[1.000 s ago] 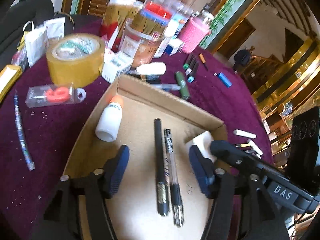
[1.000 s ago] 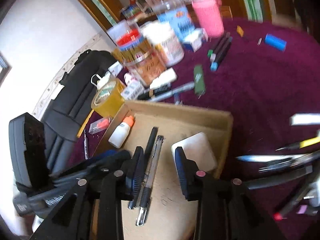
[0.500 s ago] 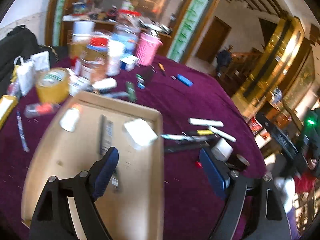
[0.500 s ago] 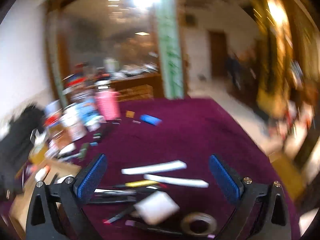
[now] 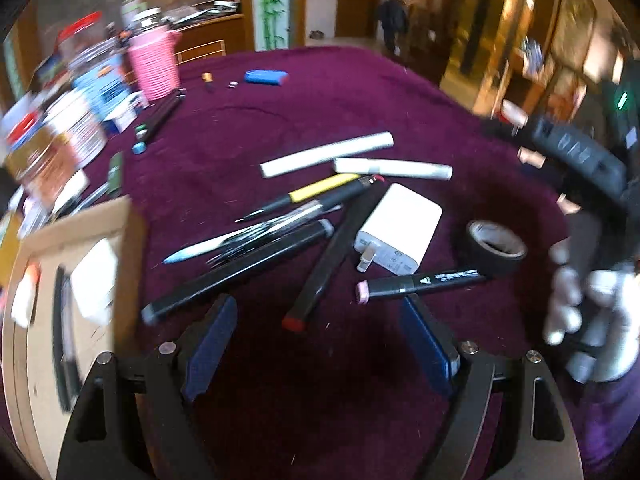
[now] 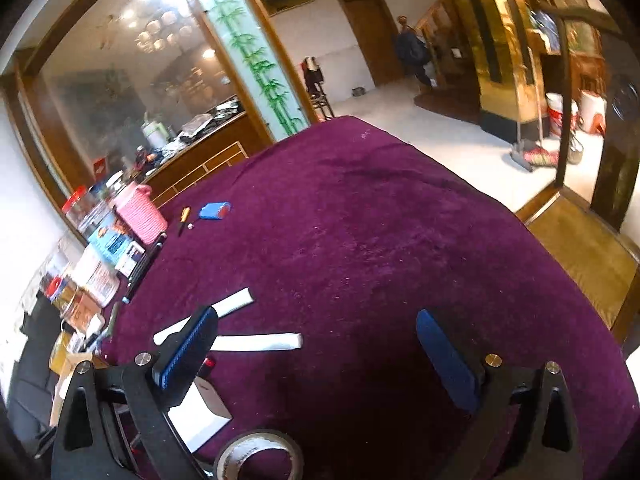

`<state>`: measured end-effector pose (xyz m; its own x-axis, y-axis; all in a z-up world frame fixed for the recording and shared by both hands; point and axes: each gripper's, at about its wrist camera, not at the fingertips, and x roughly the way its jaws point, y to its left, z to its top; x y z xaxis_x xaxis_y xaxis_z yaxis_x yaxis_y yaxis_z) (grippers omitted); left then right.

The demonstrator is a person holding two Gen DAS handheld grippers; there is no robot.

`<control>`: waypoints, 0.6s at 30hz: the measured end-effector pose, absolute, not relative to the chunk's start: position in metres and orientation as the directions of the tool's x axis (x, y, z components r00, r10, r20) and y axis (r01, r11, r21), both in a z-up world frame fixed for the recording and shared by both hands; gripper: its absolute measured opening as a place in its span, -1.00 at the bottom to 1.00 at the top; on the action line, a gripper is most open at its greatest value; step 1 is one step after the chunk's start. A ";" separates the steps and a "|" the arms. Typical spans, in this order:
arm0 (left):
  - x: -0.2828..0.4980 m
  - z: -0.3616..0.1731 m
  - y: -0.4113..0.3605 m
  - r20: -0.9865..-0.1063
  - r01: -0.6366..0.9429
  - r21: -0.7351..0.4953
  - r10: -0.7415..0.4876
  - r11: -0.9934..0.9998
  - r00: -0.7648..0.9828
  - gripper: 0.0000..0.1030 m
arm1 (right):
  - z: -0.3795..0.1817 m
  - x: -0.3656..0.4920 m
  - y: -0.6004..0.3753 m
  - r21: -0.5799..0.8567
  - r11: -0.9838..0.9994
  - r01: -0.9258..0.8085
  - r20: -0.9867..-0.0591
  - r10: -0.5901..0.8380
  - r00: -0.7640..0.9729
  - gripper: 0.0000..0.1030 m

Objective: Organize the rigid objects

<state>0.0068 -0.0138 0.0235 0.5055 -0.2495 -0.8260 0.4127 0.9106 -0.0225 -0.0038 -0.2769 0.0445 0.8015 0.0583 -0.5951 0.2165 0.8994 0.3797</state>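
My left gripper (image 5: 320, 342) hangs open over the purple cloth, nothing between its pads. Just ahead lies a heap of pens: a black marker with a red end (image 5: 332, 256), a pink-ended marker (image 5: 420, 282), a long black marker (image 5: 240, 268), a yellow pen (image 5: 316, 190) and two white markers (image 5: 326, 154). A white charger (image 5: 396, 232) and a black tape roll (image 5: 496, 246) lie beside them. The cardboard tray (image 5: 80, 216) is at the left, blurred. My right gripper (image 6: 320, 352) is wide open and empty above bare cloth, with the white markers (image 6: 260, 342), charger (image 6: 200, 412) and tape roll (image 6: 256, 456) at its lower left.
Jars, boxes and a pink cup (image 5: 154, 64) crowd the table's far left. A blue box (image 5: 266, 77) lies alone farther back. A white-gloved hand (image 5: 588, 320) holds the other gripper at the right. The round table's edge (image 6: 560, 264) drops off to the floor on the right.
Both grippers have swung right, away from the cardboard tray, to the heap of pens. The right gripper's jaws have gone from narrow to wide; the left's have widened too.
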 end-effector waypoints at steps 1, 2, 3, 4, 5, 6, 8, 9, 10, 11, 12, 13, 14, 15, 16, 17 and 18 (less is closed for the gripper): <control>0.009 0.019 -0.020 -0.829 0.424 -0.003 -0.239 0.906 0.505 0.59 | 0.045 -0.003 -0.274 0.372 0.905 0.207 -0.593 0.060 0.803 0.96; 0.012 0.014 -0.026 -0.833 0.437 0.022 -0.225 0.899 0.505 0.58 | 0.046 -0.007 -0.272 0.365 0.909 0.202 -0.591 0.059 0.804 0.96; 0.015 0.011 -0.031 -0.832 0.450 0.040 -0.220 0.892 0.510 0.53 | 0.047 -0.007 -0.270 0.357 0.913 0.197 -0.590 0.057 0.805 0.96; 0.016 0.011 -0.035 -0.826 0.468 0.038 -0.236 0.883 0.511 0.32 | 0.049 -0.010 -0.270 0.355 0.915 0.191 -0.586 0.058 0.808 0.96; 0.017 0.011 -0.038 -0.827 0.481 0.031 -0.248 0.876 0.505 0.13 | 0.051 -0.009 -0.268 0.352 0.917 0.188 -0.584 0.058 0.810 0.96; 0.018 0.012 -0.040 -0.829 0.490 0.035 -0.248 0.871 0.500 -0.28 | 0.051 -0.009 -0.267 0.345 0.920 0.187 -0.582 0.053 0.811 0.96; 0.018 0.013 -0.039 -0.829 0.494 0.053 -0.238 0.868 0.507 -0.70 | 0.052 -0.011 -0.265 0.343 0.921 0.184 -0.583 0.055 0.811 0.96; 0.018 0.013 -0.037 -0.829 0.498 0.040 -0.249 0.866 0.500 -0.73 | 0.052 -0.011 -0.264 0.345 0.921 0.182 -0.584 0.058 0.810 0.96; 0.018 0.013 -0.033 -0.829 0.498 0.023 -0.262 0.867 0.494 -0.73 | 0.052 -0.011 -0.264 0.344 0.921 0.183 -0.585 0.058 0.809 0.96; 0.017 0.014 -0.029 -0.830 0.494 0.003 -0.273 0.869 0.487 -0.73 | 0.052 -0.010 -0.263 0.342 0.921 0.185 -0.587 0.056 0.807 0.96; 0.014 0.014 -0.024 -0.831 0.492 -0.012 -0.283 0.871 0.479 -0.73 | 0.052 -0.011 -0.265 0.343 0.921 0.185 -0.590 0.057 0.806 0.96; 0.009 0.014 -0.020 -0.832 0.491 -0.020 -0.287 0.871 0.475 -0.73 | 0.051 -0.010 -0.265 0.342 0.921 0.188 -0.593 0.057 0.803 0.96; 0.004 0.014 -0.017 -0.833 0.494 -0.022 -0.289 0.869 0.472 -0.73 | 0.051 -0.010 -0.265 0.342 0.920 0.190 -0.597 0.057 0.800 0.96; -0.003 0.014 -0.013 -0.835 0.497 -0.023 -0.291 0.867 0.467 -0.73 | 0.050 -0.009 -0.265 0.343 0.919 0.192 -0.601 0.058 0.797 0.96; -0.010 0.016 -0.013 -0.837 0.498 -0.025 -0.291 0.867 0.464 -0.72 | 0.050 -0.009 -0.265 0.346 0.918 0.192 -0.603 0.060 0.796 0.96; -0.018 0.017 -0.008 -0.840 0.499 -0.034 -0.295 0.866 0.455 -0.72 | 0.049 -0.009 -0.265 0.348 0.918 0.193 -0.604 0.062 0.794 0.96; -0.023 0.018 -0.006 -0.843 0.501 -0.041 -0.299 0.865 0.447 -0.72 | 0.049 -0.008 -0.265 0.347 0.918 0.193 -0.606 0.062 0.793 0.96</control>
